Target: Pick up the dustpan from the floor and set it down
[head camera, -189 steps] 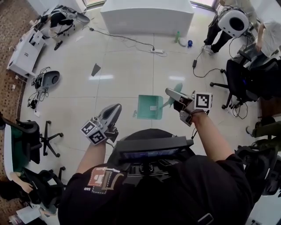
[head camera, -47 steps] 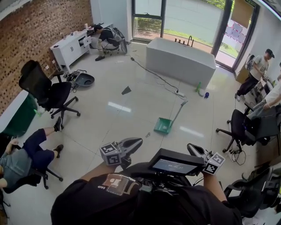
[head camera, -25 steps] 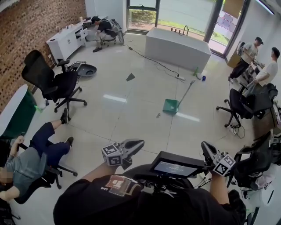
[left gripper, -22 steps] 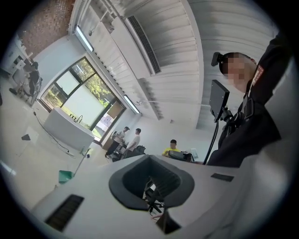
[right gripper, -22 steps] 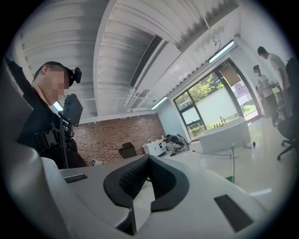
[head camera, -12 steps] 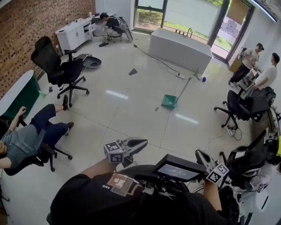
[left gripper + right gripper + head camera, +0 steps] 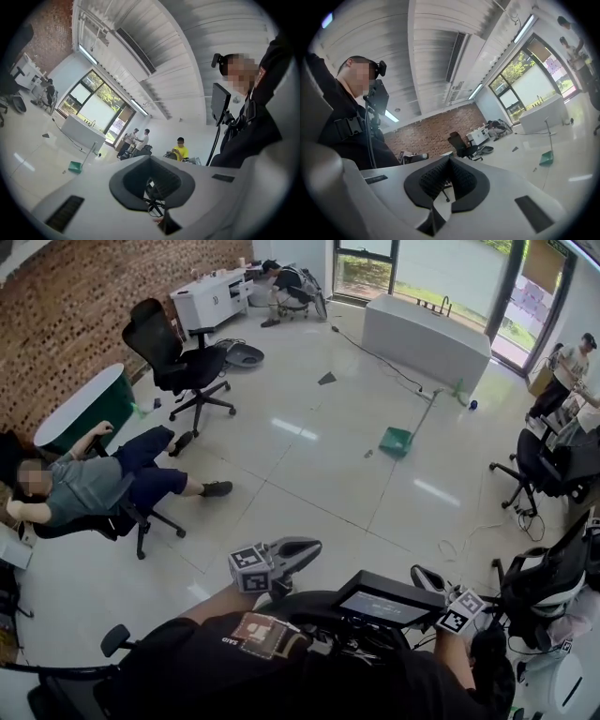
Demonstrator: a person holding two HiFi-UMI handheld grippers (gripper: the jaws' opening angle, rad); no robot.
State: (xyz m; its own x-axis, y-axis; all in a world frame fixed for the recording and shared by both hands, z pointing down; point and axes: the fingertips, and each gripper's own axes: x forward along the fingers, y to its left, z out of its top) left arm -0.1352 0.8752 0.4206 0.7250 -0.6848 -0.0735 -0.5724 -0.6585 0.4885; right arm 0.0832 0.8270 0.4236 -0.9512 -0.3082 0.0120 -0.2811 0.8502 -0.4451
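Dustpan [image 7: 396,441] well apart — left gripper [image 7: 312,546], right gripper [image 7: 418,572] jaws together, empty

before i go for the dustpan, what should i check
1. green dustpan in sight: ok, it stands on the floor, handle up.
2. dustpan in reach: not ok, it is far off across the room.
3. left hand-held gripper empty: ok, jaws shut on nothing.
4. right hand-held gripper empty: ok, jaws shut on nothing.
5. jaws open for a grasp: not ok, both are shut.
6. way there: ok, bare floor; a cable lies off to the right.
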